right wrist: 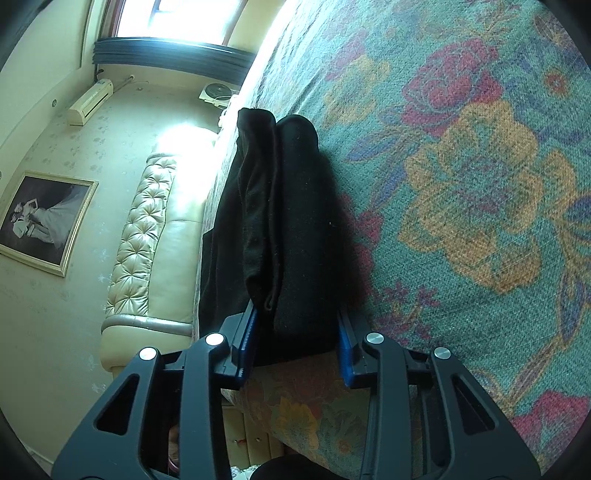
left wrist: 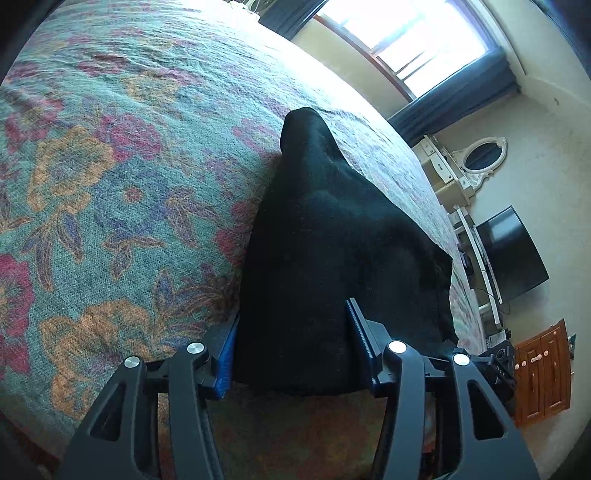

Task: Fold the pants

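The black pants point(left wrist: 325, 236) lie folded in a thick bundle on the floral bedspread point(left wrist: 110, 166). In the left wrist view my left gripper point(left wrist: 291, 332) has its blue-padded jaws wide apart on either side of the near end of the bundle. In the right wrist view the pants point(right wrist: 288, 221) show stacked folded layers, and my right gripper point(right wrist: 295, 332) stands the same way, jaws apart around the near end. The cloth fills the gap between the pads in both views; whether it is squeezed does not show.
The bedspread point(right wrist: 461, 184) covers the bed. A tufted cream headboard point(right wrist: 147, 236) and framed picture point(right wrist: 44, 221) are on one side; a window point(left wrist: 413, 33), dark TV point(left wrist: 509, 251) and wooden cabinet point(left wrist: 543, 373) on the other.
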Available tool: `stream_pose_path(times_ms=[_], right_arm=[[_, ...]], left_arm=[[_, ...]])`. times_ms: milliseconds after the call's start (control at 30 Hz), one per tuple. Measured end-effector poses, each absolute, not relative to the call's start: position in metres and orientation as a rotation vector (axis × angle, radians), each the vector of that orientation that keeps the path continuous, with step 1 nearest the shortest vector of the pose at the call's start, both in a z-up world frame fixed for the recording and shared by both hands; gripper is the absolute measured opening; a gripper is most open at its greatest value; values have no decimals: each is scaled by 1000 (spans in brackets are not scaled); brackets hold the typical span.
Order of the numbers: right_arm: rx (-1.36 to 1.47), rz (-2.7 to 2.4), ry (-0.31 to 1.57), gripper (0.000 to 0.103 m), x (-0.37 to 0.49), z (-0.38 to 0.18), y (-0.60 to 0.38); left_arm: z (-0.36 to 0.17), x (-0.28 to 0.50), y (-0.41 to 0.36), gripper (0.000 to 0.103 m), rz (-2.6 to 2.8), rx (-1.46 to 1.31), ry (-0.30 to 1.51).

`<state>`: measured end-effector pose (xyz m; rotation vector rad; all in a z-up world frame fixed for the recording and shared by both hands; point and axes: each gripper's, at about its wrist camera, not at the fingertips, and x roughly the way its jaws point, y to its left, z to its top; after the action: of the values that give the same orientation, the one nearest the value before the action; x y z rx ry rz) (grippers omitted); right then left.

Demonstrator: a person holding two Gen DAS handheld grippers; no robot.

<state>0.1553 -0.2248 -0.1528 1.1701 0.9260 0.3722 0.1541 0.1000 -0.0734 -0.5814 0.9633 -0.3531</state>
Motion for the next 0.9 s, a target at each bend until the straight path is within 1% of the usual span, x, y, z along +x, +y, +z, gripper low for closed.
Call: stream_pose_path(times_ms=[167,467,900], right_arm=[[1176,374,925,34,154,-152,-228],[1185,377,921,34,156,-146,-230],[1200,387,915,33,155,-145,-237]], left_arm=[[-73,154,101,51,-355,-589,965],[-75,156,112,47,-373,-684,977],[-71,152,114,46,-383,-702,976]])
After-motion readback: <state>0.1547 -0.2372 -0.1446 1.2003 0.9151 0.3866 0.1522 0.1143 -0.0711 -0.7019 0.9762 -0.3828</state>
